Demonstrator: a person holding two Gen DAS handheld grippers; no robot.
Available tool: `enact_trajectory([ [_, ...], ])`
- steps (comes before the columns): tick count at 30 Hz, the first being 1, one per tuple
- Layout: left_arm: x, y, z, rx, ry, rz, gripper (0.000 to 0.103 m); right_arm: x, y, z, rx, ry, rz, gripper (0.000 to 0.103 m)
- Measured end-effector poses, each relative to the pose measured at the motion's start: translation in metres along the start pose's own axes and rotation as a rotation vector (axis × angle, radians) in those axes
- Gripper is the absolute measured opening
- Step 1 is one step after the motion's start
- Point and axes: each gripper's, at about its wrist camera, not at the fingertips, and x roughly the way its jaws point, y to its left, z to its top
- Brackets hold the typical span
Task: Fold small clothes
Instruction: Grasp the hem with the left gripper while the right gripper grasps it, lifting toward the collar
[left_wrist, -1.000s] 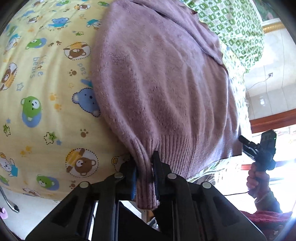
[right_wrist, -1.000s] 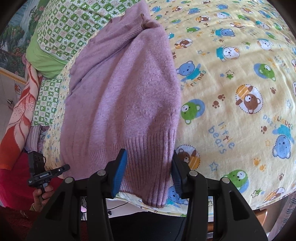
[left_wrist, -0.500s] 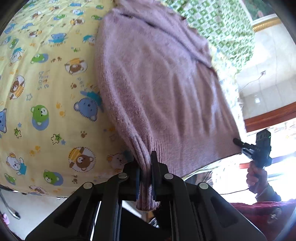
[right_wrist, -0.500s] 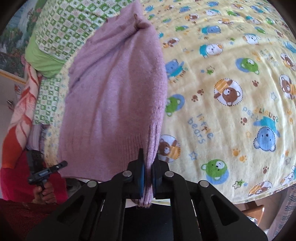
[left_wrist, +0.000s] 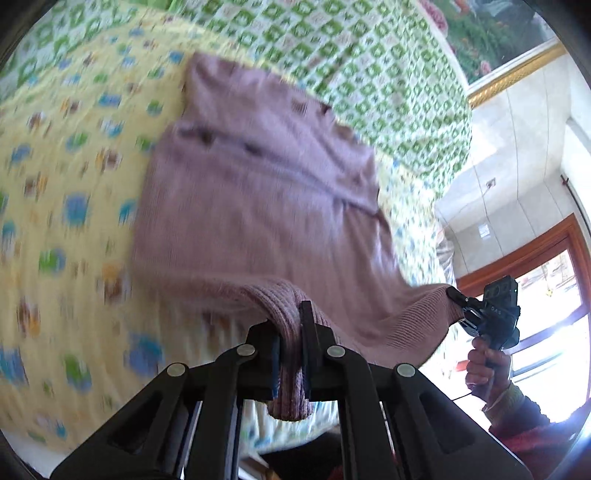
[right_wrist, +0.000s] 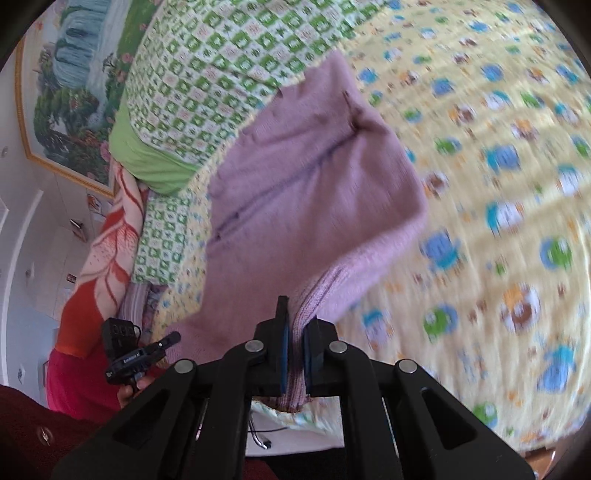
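we see the mauve knit sweater (left_wrist: 258, 206) lying on the yellow bear-print sheet (left_wrist: 66, 229), its ribbed hem lifted off the bed at 6 o'clock. our left gripper (left_wrist: 289, 339) is clamped on one hem corner; our right gripper (right_wrist: 294, 345) is clamped on the other, at 3 o'clock in the left view. a green checked quilt (right_wrist: 207, 70) lies at 12 o'clock, touching the sweater's far edge.

Bear-print sheet (right_wrist: 498, 229), green checkered quilt (left_wrist: 369, 74), framed pic (right_wrist: 70, 92).
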Motion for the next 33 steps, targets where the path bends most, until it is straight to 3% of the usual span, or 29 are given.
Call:
enact_trajectory([
  [11, 0.022, -0.004, 0.119, -0.009, -0.161, 0.031, 0.006, 0.037, 0.013, 0.106, -0.021, -0.127, 0.023, 0.007],
  [23, 0.069, 0.008, 0.219, -0.024, -0.212, 0.083, 0.006, 0.093, 0.019, 0.209, -0.057, -0.160, 0.013, 0.007],
  [33, 0.121, 0.017, 0.302, -0.004, -0.220, 0.135, 0.006, 0.146, -0.005, 0.281, -0.047, -0.159, -0.022, 0.007],
])
